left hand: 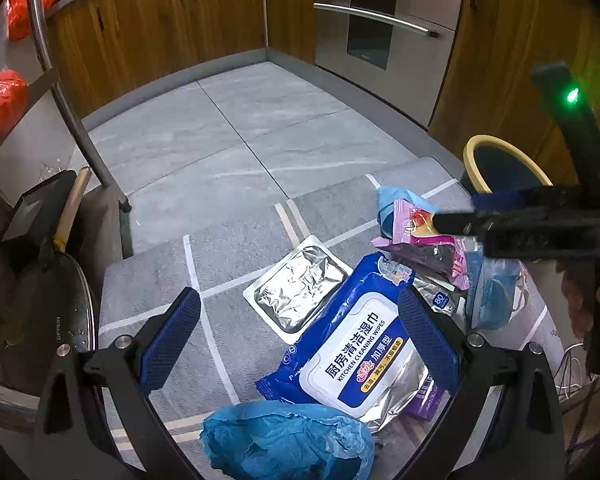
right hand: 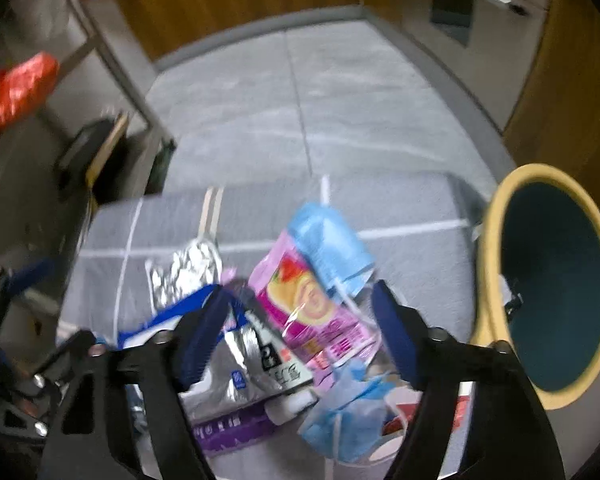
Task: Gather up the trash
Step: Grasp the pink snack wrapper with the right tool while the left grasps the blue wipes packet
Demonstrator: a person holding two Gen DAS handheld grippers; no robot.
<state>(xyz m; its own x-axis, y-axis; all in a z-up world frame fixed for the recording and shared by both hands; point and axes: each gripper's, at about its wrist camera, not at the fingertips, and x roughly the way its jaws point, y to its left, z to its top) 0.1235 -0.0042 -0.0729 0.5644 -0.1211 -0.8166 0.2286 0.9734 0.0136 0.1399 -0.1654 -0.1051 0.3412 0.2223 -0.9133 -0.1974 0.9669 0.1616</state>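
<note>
Right hand-held gripper (right hand: 300,336) open astride pink snack wrapper (right hand: 300,300); left hand-held gripper (left hand: 300,336) open over wipes pack (left hand: 356,360). Risk: pads snag blue mask (right hand: 344,408), dragging pile off the mat (left hand: 228,248)

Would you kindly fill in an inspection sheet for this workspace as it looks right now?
Surface: grey mat with pale stripes, lying on grey floor tiles.
Job's things: blue wipes pack, silver foil pouch, pink snack wrapper, crumpled blue plastic, blue face mask, purple packet; yellow-rimmed bin at the mat's edge.
Clutter: red bags on a metal rack, pan lid.
Grippers: left gripper open over the wipes pack; right gripper open, jaws either side of the pink snack wrapper, pads not pressing.
Cables: white cable, far right.
Surroundings: wooden cabinets, steel oven.
</note>
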